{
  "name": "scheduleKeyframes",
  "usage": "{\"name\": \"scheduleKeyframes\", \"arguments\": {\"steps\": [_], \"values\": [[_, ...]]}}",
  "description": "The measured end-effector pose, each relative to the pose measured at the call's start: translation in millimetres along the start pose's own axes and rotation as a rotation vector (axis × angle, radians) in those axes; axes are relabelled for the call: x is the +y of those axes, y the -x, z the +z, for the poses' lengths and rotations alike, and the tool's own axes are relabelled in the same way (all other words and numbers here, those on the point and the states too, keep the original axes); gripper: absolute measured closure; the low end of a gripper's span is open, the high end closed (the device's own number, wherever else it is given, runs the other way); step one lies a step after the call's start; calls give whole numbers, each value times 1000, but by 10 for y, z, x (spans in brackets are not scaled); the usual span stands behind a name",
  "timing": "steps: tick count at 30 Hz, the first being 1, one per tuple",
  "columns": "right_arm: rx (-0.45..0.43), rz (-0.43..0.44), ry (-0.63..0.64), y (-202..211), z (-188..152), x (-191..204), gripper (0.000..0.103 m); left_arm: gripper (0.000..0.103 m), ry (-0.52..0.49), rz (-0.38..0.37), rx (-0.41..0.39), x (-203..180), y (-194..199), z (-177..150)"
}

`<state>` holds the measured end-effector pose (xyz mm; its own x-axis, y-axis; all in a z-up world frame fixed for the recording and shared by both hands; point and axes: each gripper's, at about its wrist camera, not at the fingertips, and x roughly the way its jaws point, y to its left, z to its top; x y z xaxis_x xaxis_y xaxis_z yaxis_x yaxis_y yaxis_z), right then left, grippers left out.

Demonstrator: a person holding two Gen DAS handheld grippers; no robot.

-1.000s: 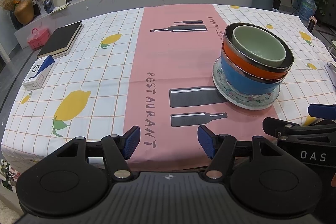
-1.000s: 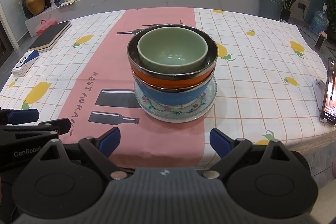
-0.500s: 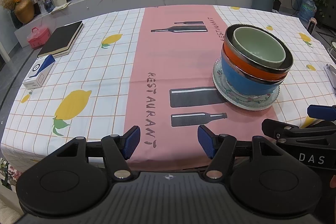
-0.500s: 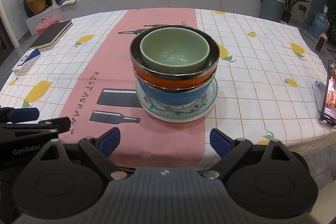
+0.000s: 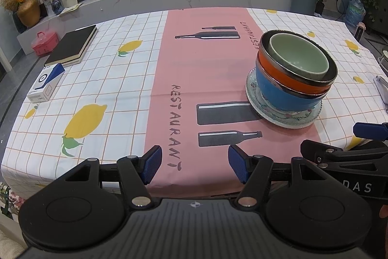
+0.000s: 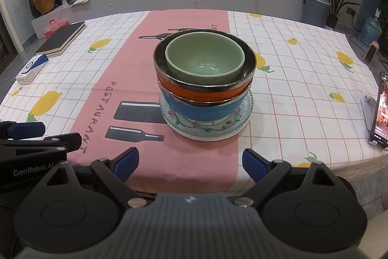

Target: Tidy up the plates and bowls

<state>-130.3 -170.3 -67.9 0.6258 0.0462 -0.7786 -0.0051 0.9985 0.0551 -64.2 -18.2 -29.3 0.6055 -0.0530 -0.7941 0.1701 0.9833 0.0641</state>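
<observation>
Nested bowls (image 6: 204, 79) on floral plate (image 6: 206, 130)

"RESTAURANT" on tablecloth (image 5: 176, 123); "GenRobot.AI" on left gripper (image 6: 31, 171); "DAS" on right gripper (image 5: 358, 187).

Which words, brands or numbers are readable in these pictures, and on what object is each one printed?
"RESTAURANT": pink stripe of the tablecloth, near side.
"RESTAURANT" again, far side, partly hidden.
"GenRobot.AI": left tool.
"DAS": right tool, cut off.
Blue and white box: print too small.
Phone screen: unreadable.
</observation>
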Motion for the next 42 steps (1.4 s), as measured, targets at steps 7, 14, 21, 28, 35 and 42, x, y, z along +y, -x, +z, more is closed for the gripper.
{"name": "scheduleKeyframes", "arguments": {"steps": [7, 14, 21, 28, 35, 42], "values": [[0, -2, 1, 2, -1, 3, 12, 29, 0, -4, -6, 0, 22, 2], [3, 1, 4, -2, -1, 6, 12, 29, -3, -6, -11, 0, 30, -3], [16, 5, 6, -24, -20, 16, 12, 29, 0, -3, -12, 5, 28, -11], [21, 7, 8, -46, -31, 28, 12, 29, -3, -2, -13, 16, 32, -26], [24, 8, 11, -61, -43, 42, 12, 29, -7, 2, -19, 17, 42, -21], [28, 8, 13, -75, -51, 52, 12, 29, 2, 7, -22, 42, 33, -19]]}}
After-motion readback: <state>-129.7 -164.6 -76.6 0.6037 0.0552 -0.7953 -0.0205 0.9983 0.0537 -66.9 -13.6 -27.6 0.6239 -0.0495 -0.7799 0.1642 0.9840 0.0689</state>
